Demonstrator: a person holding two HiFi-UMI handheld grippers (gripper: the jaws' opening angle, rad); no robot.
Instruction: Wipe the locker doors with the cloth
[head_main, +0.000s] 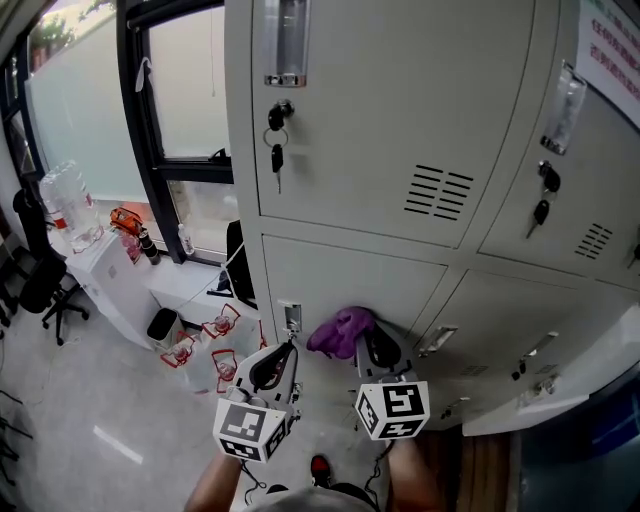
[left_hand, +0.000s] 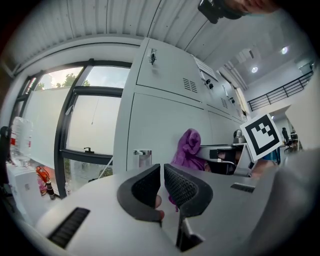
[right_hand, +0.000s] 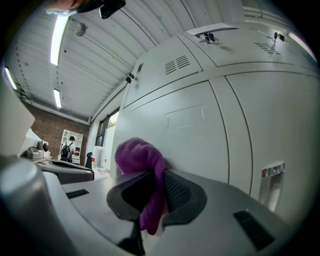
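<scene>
Right gripper (right_hand: 159, 187) with fingers pinching the purple cloth (right_hand: 136, 156), so that its bunched free end appears pressed to the lower locker door (head_main: 330, 275) for wiping; left gripper (left_hand: 162, 182) idle alongside, fingers pressed together on nothing.

Window (head_main: 180, 90): black frame, frosted pane, at the left
Water bottle (head_main: 68, 205): large, clear, upright on the white counter (head_main: 110, 285)
Office chair (head_main: 48, 285): black, just beside the counter's left end
Bin (head_main: 160, 325): small, dark, on the floor (head_main: 90, 420) against the counter
Keys (head_main: 277, 158): hanging on a ring
Ceiling lights (right_hand: 57, 37): long strips, lit
Brick wall (right_hand: 47, 131): far back, a person (right_hand: 66, 148) with a backpack before it
</scene>
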